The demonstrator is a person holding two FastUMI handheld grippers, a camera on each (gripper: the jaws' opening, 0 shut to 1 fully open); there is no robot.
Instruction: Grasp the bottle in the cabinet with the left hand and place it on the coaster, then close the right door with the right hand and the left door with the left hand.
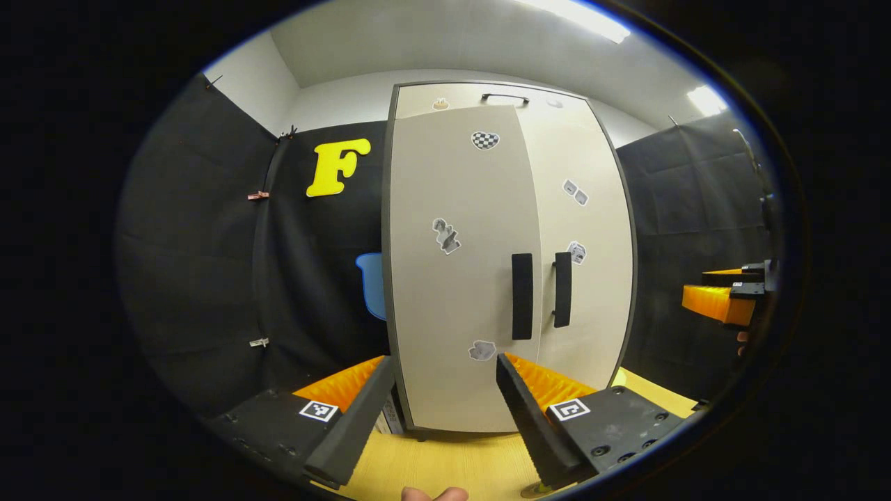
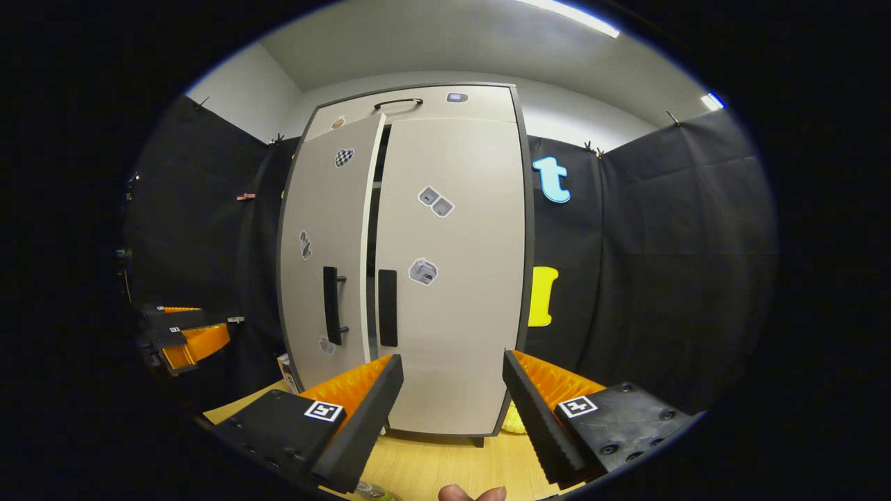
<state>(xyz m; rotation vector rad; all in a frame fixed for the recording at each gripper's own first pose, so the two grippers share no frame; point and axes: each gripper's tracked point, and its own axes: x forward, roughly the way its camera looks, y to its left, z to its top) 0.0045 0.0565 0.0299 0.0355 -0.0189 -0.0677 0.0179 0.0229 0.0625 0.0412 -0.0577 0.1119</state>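
Note:
The light grey cabinet stands in front of me on the wooden table. Its right door lies flush and closed. The left door is slightly ajar, with a narrow dark gap beside its edge. In the left gripper view the left door stands a little forward of the right door. My left gripper is open and empty, just short of the left door's lower part. My right gripper is open and empty before the right door. A small clear-green object, perhaps the bottle's top, peeks in at the bottom edge.
Black vertical handles sit at the doors' meeting edges. A small box stands by the cabinet's left foot. The other gripper shows off to the side. Black cloth walls enclose the booth.

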